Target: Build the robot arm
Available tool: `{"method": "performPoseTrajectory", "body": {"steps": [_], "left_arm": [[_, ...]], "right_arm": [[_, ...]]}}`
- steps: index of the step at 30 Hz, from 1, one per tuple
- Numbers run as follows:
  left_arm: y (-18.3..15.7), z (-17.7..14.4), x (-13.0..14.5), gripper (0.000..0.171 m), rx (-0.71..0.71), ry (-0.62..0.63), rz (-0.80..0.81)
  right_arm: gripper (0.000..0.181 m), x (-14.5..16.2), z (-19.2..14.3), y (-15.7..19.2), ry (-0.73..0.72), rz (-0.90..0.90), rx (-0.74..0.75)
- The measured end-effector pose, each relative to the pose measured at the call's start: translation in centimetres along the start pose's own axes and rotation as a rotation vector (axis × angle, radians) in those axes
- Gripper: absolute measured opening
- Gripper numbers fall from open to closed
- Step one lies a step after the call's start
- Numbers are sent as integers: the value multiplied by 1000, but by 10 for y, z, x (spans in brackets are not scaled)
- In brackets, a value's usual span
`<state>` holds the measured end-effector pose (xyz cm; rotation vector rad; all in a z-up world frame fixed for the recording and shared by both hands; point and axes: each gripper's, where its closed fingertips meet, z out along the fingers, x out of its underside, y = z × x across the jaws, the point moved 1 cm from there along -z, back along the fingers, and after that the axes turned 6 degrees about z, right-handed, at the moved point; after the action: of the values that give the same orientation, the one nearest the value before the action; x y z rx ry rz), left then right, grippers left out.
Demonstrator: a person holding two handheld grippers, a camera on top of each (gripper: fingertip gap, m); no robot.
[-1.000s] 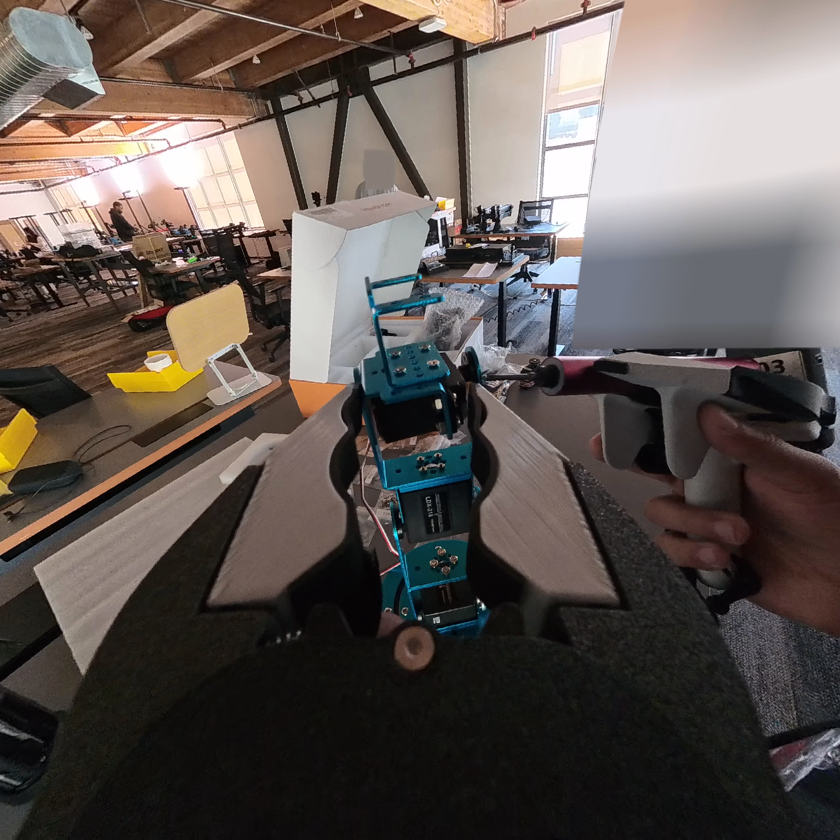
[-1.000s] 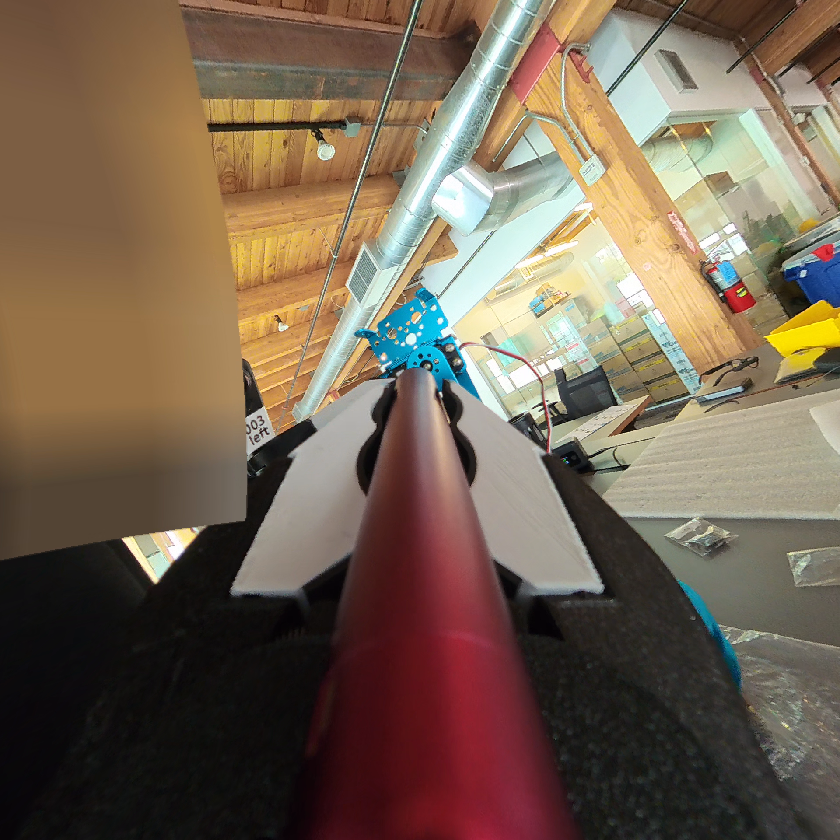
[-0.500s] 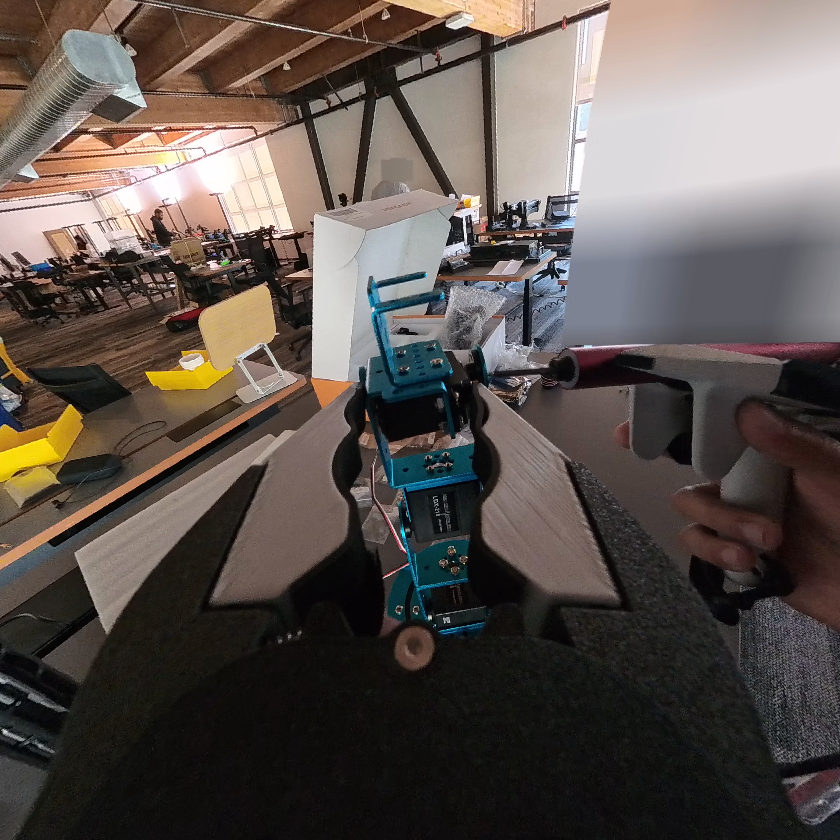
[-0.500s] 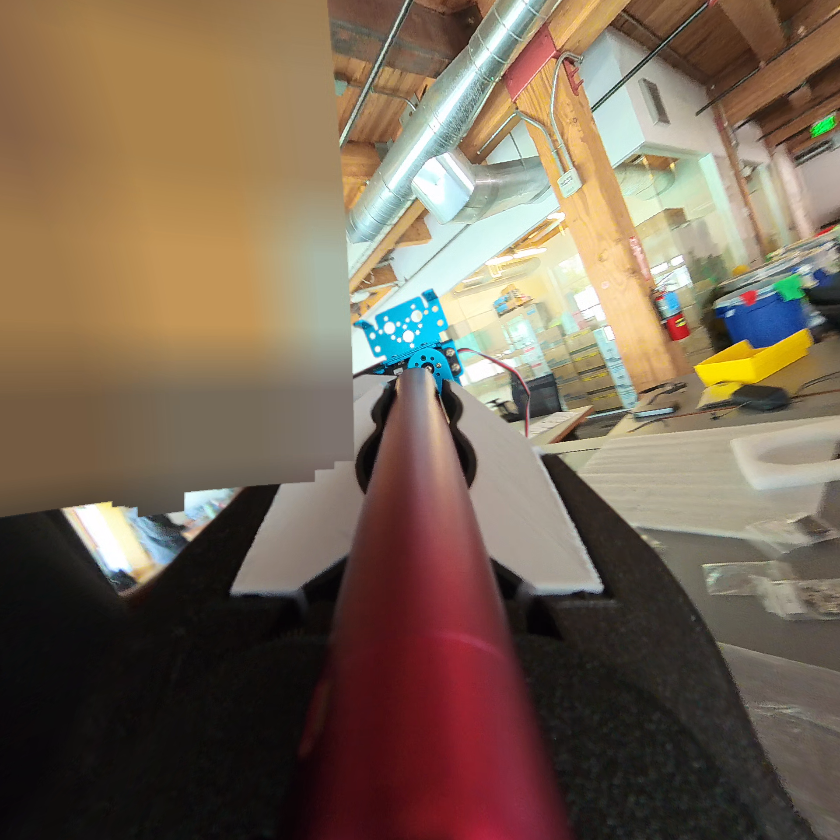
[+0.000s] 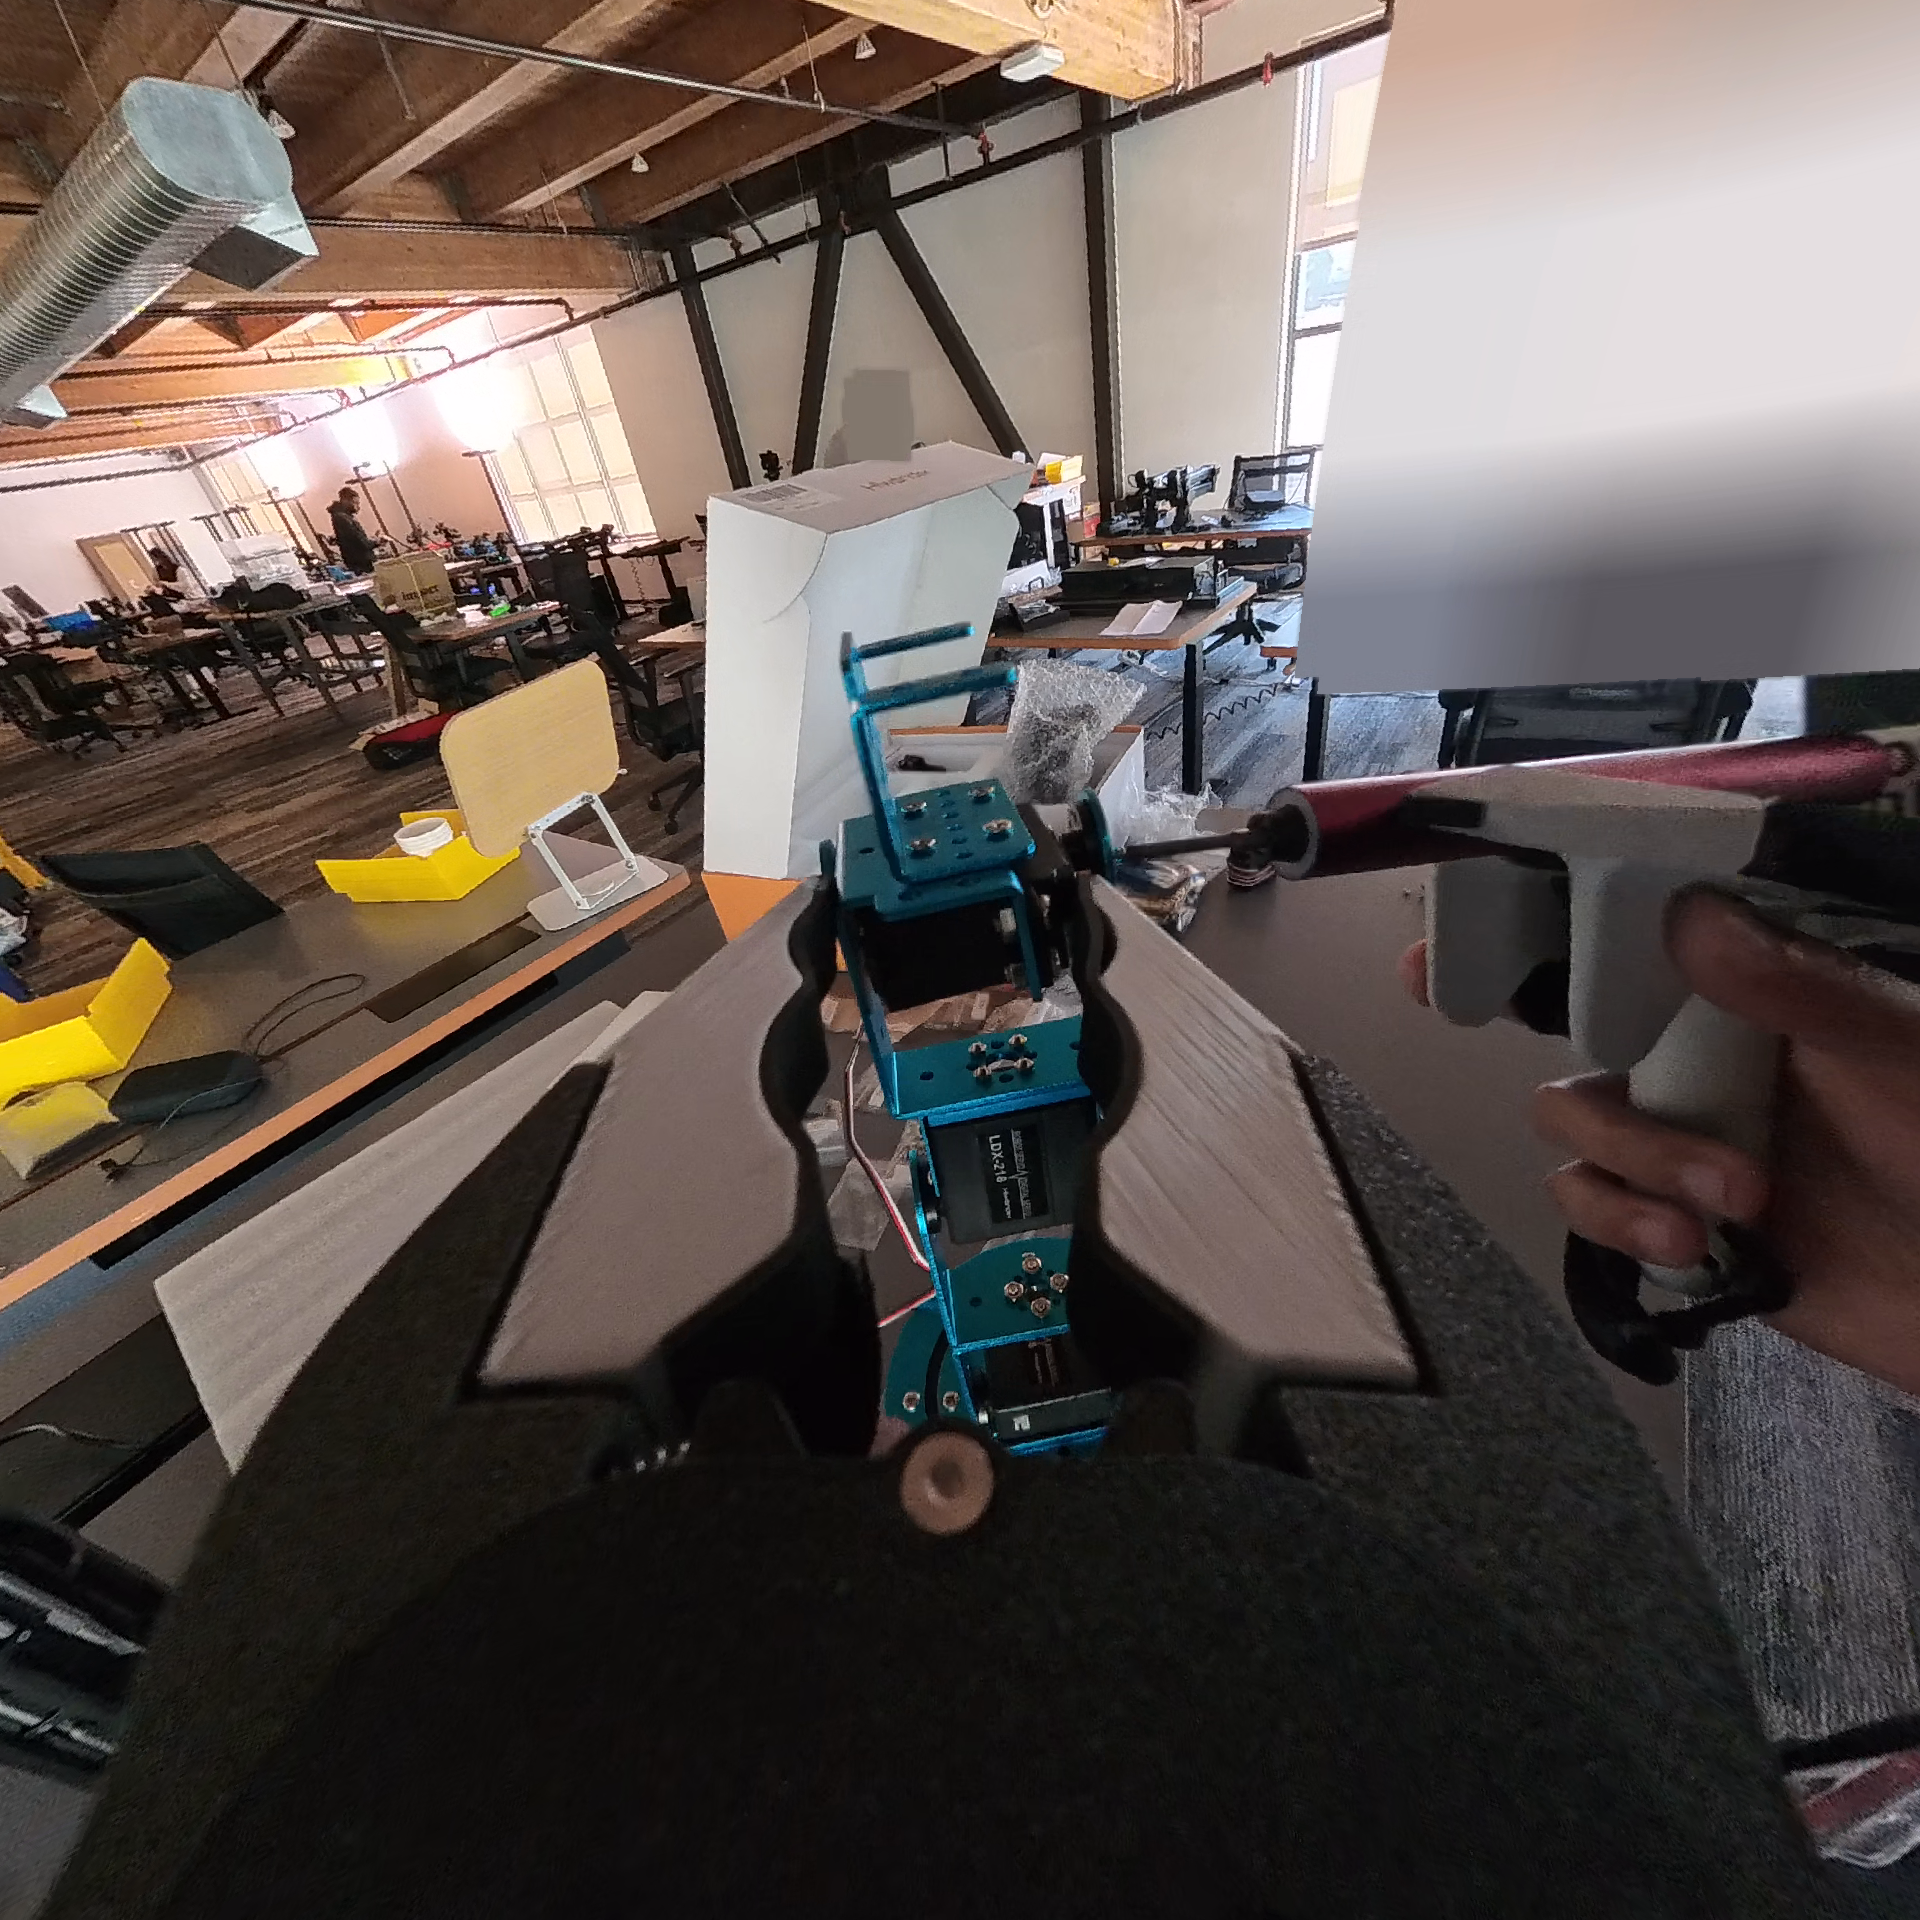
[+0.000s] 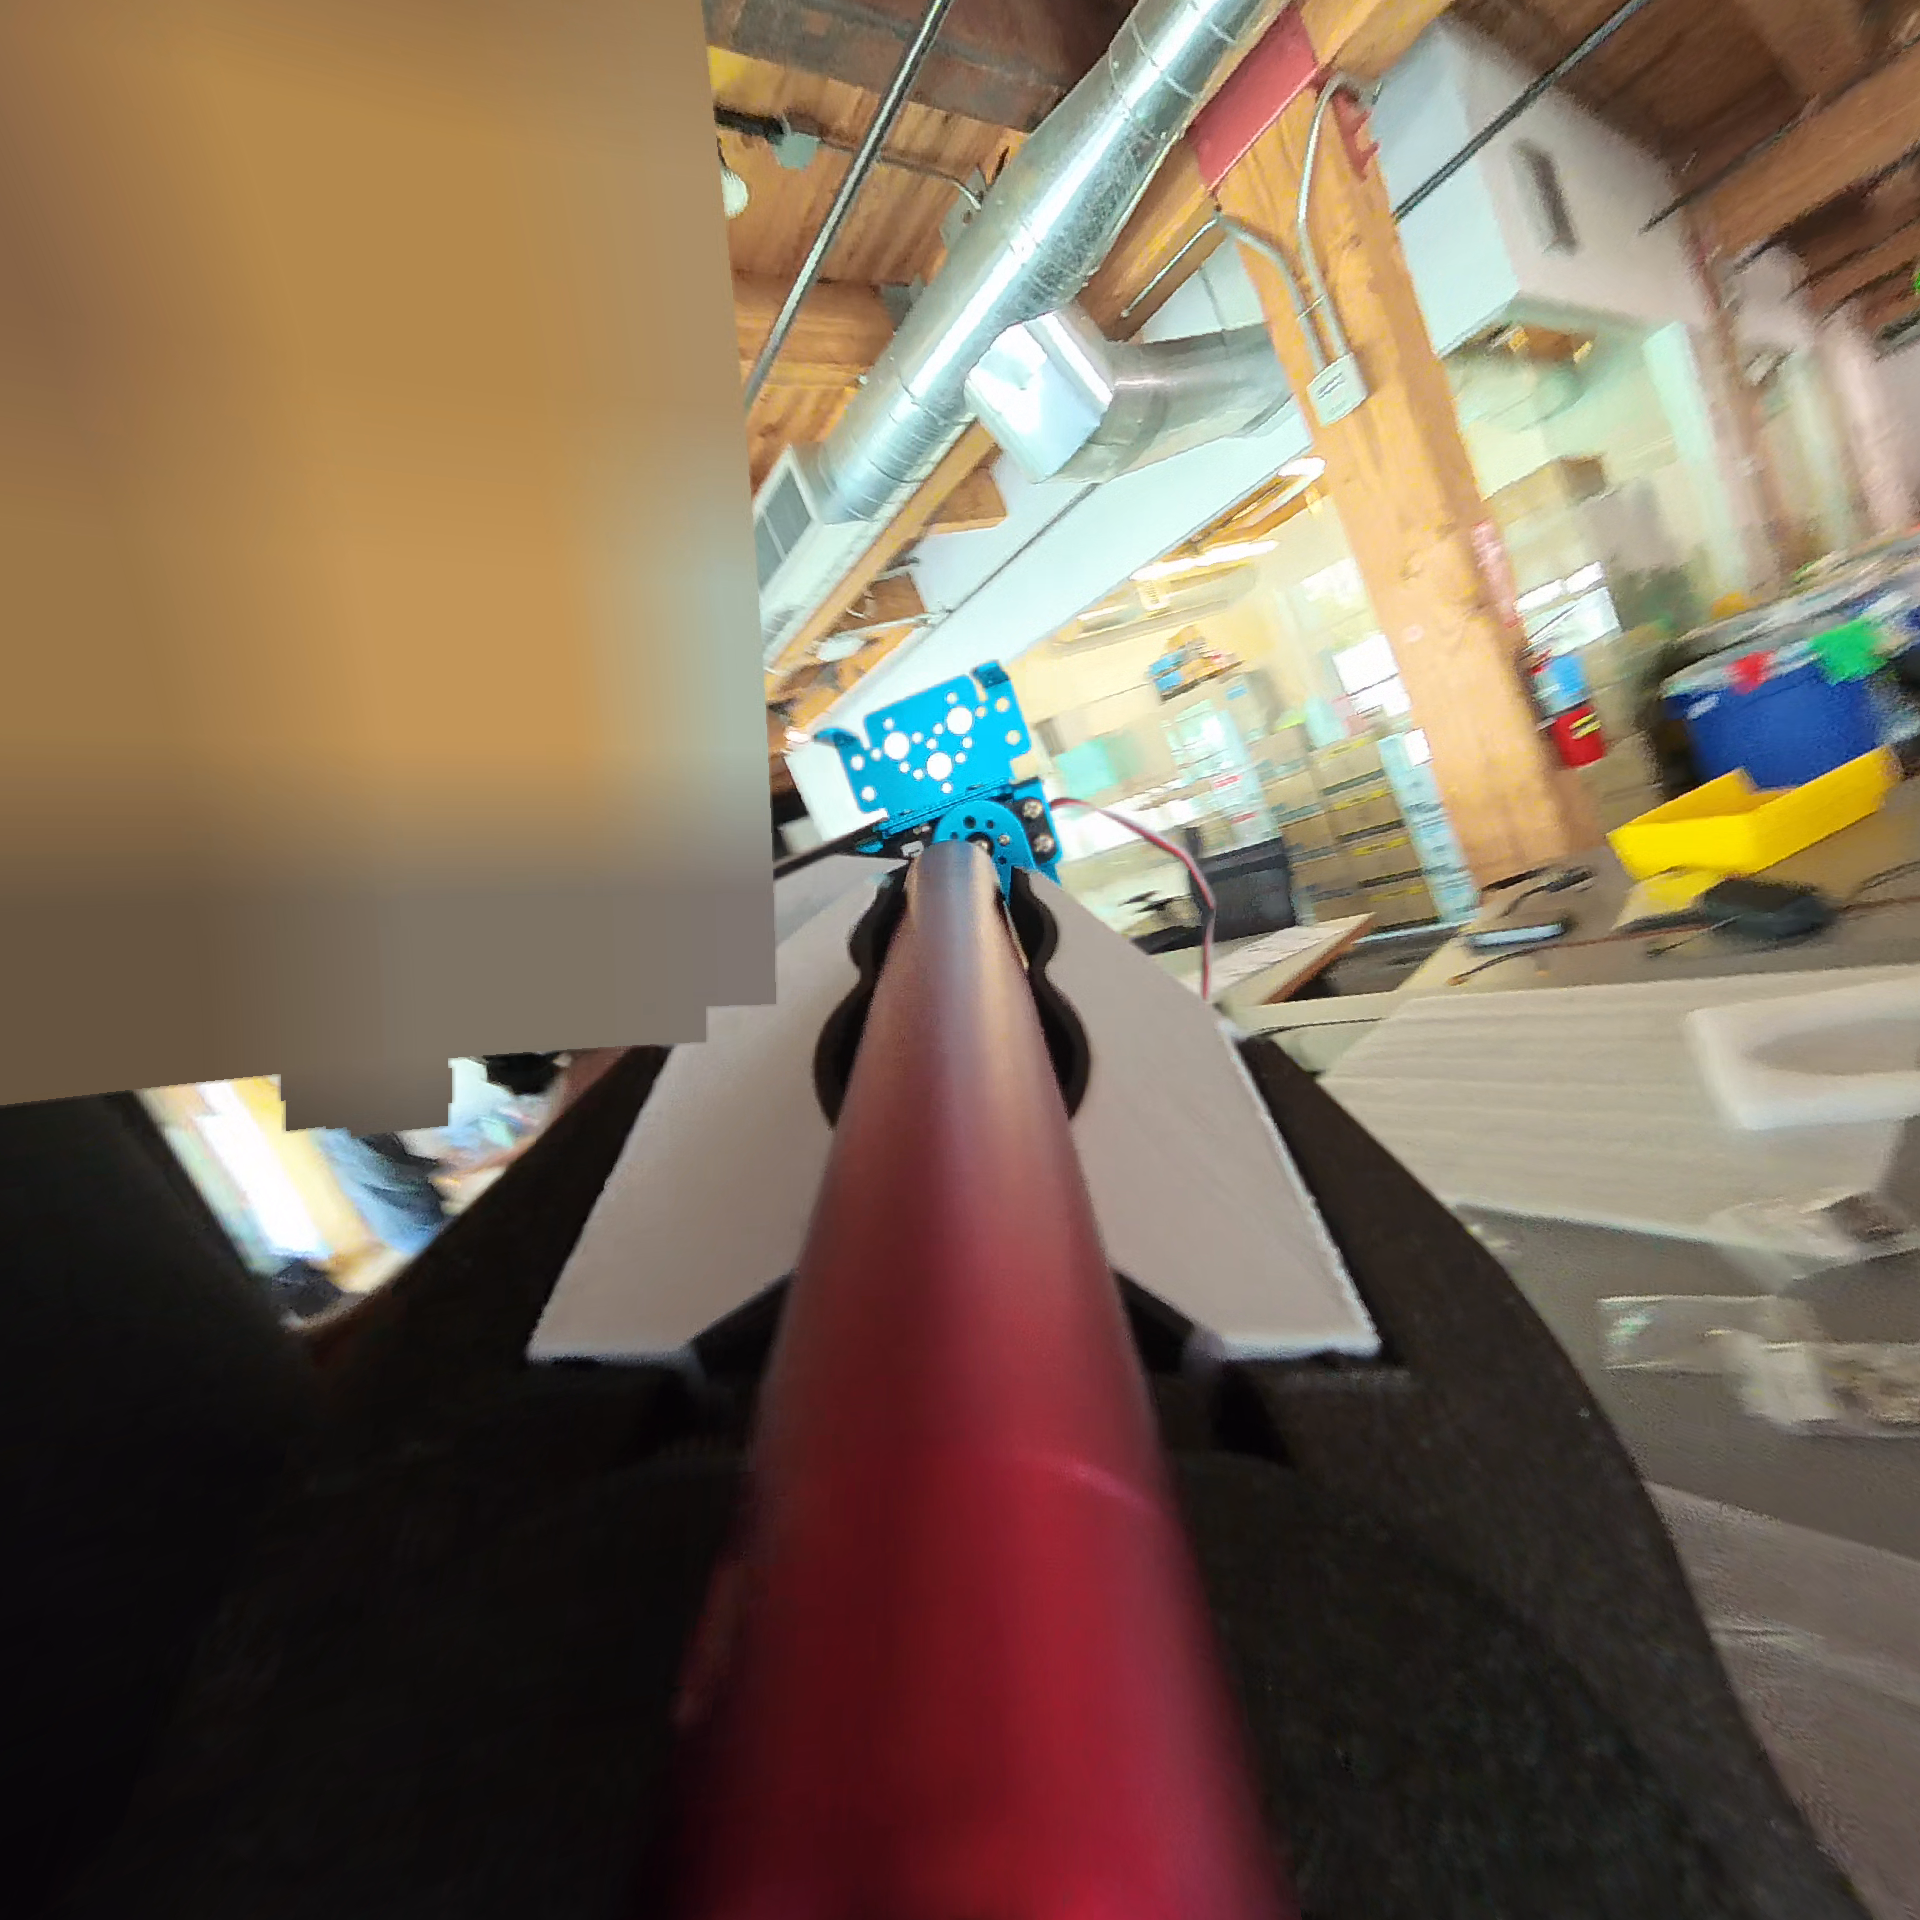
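While my left gripper (image 5: 951, 997) fingers pinch the blue servo bracket assembly (image 5: 961, 1039) mid-frame, my right gripper (image 6: 951, 914) clamps the red screwdriver (image 6: 966, 1299) (tip at its hub).

In my right wrist view, the camera pitches down from the ceiling: the yellow plastic tray (image 6: 1756, 821) and white foam sheet (image 6: 1621, 1049) rise into frame. The blue perforated metal servo bracket (image 6: 940, 764) sits higher above the red cylindrical screwdriver (image 6: 956, 1299). In my left view, that assembly (image 5: 940, 904) tilts slightly.
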<state>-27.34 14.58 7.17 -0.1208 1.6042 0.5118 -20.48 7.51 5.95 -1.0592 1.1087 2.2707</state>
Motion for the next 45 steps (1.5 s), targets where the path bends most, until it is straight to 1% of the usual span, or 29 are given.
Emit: {"method": "performPoseTrajectory", "body": {"steps": [2, 7, 13, 20, 25, 30, 35, 40, 43, 45], "left_arm": [[0, 0, 0, 45, 6, -2, -9], [1, 1, 0, 45, 6, 4, -12], [0, 1, 0, 45, 21, -6, -13], [0, 1, -1, 45, 8, -2, -15], [0, 1, -1, 45, 4, 4, -13], [0, 1, -1, 45, -5, 1, -29], [0, 2, -1, 44, -26, -5, -38], [-1, 3, -2, 44, -24, -13, -23], [-2, 4, -2, 45, -14, -24, -11], [-3, 4, -2, 46, -14, -27, 15]], "right_arm": [[22, 1, 0, -4, -2, 24, -12], [22, 2, 1, 1, 26, -82, -4], [22, 0, 1, -3, 18, -26, -25], [22, 0, 3, 2, 46, -128, 12], [22, 1, 2, 1, 48, -107, 7], [22, 2, 3, 3, 51, -122, 13], [22, 1, 3, -1, 60, 49, 24], [23, 1, 2, 0, 55, -31, 30], [22, -1, 1, -4, 64, 55, 11], [22, -2, 1, -5, 76, 82, 8]]}}
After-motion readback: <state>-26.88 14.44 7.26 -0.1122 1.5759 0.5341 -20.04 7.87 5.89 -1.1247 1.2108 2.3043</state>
